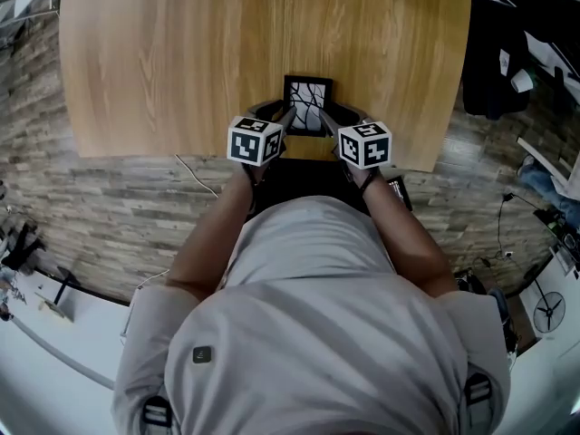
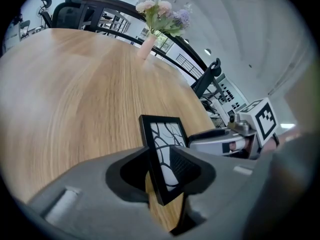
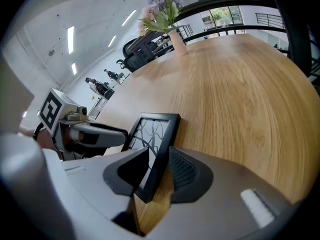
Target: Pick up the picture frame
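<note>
A small black picture frame (image 1: 308,101) with a white-and-black branch pattern stands upright on the wooden table (image 1: 181,62), close to its near edge. My left gripper (image 1: 287,121) is at the frame's left side and my right gripper (image 1: 327,121) at its right side. In the left gripper view the frame (image 2: 161,143) has its edge between the jaws of the left gripper (image 2: 159,178), with a gap at the pads. The right gripper view shows the same: the frame (image 3: 152,134) sits edge-on inside the right gripper (image 3: 154,176), and the jaws stand apart from it. Both grippers are open.
A pink vase of flowers (image 2: 148,43) stands at the far side of the table, also seen as the vase (image 3: 178,41). Office chairs (image 2: 70,11) stand beyond the far edge. The table's near edge (image 1: 181,157) lies just below the grippers, with brick-patterned floor and cables underneath.
</note>
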`<state>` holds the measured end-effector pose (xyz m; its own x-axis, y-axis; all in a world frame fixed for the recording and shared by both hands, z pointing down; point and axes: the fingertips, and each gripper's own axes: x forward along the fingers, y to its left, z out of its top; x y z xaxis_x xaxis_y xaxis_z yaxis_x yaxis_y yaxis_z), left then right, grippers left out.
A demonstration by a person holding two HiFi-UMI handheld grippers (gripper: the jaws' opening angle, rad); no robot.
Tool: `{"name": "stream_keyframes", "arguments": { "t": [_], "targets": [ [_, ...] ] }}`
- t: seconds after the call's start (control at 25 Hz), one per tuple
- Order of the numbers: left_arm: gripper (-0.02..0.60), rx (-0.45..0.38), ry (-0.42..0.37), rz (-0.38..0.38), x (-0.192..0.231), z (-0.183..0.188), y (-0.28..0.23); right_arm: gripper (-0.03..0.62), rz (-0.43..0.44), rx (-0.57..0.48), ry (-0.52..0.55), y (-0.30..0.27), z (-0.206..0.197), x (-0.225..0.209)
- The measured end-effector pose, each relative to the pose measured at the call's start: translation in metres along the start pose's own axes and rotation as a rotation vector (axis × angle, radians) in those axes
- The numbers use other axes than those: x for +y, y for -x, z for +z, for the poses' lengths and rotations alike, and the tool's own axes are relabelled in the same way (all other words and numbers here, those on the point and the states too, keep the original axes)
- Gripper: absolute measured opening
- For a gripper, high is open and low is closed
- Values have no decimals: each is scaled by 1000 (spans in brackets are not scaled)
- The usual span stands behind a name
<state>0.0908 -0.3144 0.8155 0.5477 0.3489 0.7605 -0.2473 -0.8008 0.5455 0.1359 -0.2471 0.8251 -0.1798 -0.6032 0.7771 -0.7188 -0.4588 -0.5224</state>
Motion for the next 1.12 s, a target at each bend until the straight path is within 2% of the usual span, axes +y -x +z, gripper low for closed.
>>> {"name": "stream_keyframes", "arguments": {
  "t": [0.16, 0.28, 0.4, 0.52, 0.76, 1.12],
  "targets": [
    [132, 16, 4, 14, 4, -5, -4, 124, 1, 5, -28, -5, -3, -1],
    [135, 35, 37, 26, 7, -12, -9, 123, -18, 0, -50, -7, -3, -4],
    [131, 26, 30, 48, 8, -11, -9, 109, -39, -10, -53, -7, -3, -5],
    [93, 17, 35, 64, 11, -11, -9, 107, -65, -17, -50, -6, -4, -6],
    [90, 22, 11, 93, 12, -10, -10, 103, -89, -35, -52, -7, -3, -7],
    [81, -13, 41, 102, 5, -5, -4, 89, -99, -65, -65, -2, 4, -8]
  ]
}}
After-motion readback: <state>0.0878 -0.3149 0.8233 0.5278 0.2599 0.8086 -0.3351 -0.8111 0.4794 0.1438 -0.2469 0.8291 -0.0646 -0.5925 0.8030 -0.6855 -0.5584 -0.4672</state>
